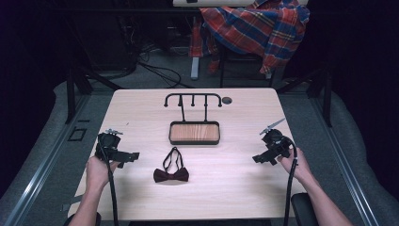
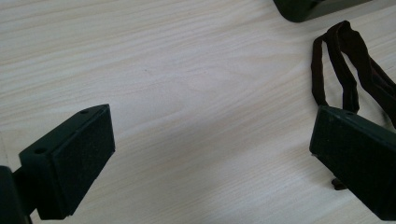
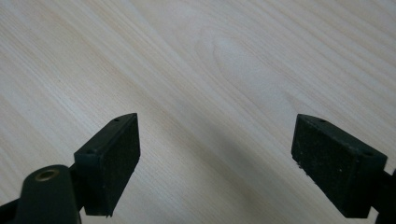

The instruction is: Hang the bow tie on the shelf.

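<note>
While a person sits at the near side of the table, each hand holds one gripper just above the light wood. The left gripper is near the left edge of the table, and its jaws stand wide apart with nothing between them. In the left gripper view its jaws hang over bare wood, and the dark strap of the bow tie lies just past the jaw seen on the right there. The right gripper is near the right edge of the table, well apart from the bow tie. Its jaws are wide apart too, and in the right gripper view the right gripper has plain wood under it and holds nothing.

From the high view, the bow tie lies flat on the table, between the two grippers and closer to the left one. Its thin strap makes a loop that points away from the person. Just behind the loop sits a black stand with a wooden tray at the bottom and a bar with hooks on top. A red and blue checked shirt hangs over a chair behind the table
</note>
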`<state>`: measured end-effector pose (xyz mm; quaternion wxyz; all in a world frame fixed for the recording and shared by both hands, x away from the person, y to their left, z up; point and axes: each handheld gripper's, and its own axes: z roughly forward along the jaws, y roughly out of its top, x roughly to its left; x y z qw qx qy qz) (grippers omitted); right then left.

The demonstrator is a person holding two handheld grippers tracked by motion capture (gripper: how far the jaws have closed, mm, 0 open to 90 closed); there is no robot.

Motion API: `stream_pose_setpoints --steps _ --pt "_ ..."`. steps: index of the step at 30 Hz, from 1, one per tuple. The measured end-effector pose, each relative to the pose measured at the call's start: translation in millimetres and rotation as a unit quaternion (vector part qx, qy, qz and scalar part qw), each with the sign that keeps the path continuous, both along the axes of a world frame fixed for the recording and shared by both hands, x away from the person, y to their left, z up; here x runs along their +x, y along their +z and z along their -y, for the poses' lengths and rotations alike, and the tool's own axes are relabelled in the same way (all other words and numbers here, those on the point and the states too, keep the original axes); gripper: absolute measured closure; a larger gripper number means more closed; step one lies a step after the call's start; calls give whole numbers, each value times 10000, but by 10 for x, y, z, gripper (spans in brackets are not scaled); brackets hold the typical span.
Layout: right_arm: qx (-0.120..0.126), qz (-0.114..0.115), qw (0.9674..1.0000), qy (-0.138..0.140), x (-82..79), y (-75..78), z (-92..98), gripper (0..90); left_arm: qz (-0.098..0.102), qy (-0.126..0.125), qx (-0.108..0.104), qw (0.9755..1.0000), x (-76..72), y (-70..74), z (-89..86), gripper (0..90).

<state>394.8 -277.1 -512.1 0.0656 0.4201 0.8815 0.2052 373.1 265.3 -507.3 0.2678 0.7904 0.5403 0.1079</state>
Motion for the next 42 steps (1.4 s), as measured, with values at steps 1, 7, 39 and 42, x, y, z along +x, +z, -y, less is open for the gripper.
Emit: stream_pose_setpoints --steps 1,7,39,42 --pt "23 -17 10000 3 -1 -1 -1 153 1 5 9 10000 0 2 4 1" --pt "-12 -27 10000 13 4 0 2 153 18 -26 8 10000 6 6 14 1" --pt "-123 -145 9998 81 23 -25 -38 154 -25 -408 -17 9992 278 -20 406 2" --pt "-195 -182 9995 139 31 -20 -25 154 -58 -423 -20 9991 308 -30 474 3"
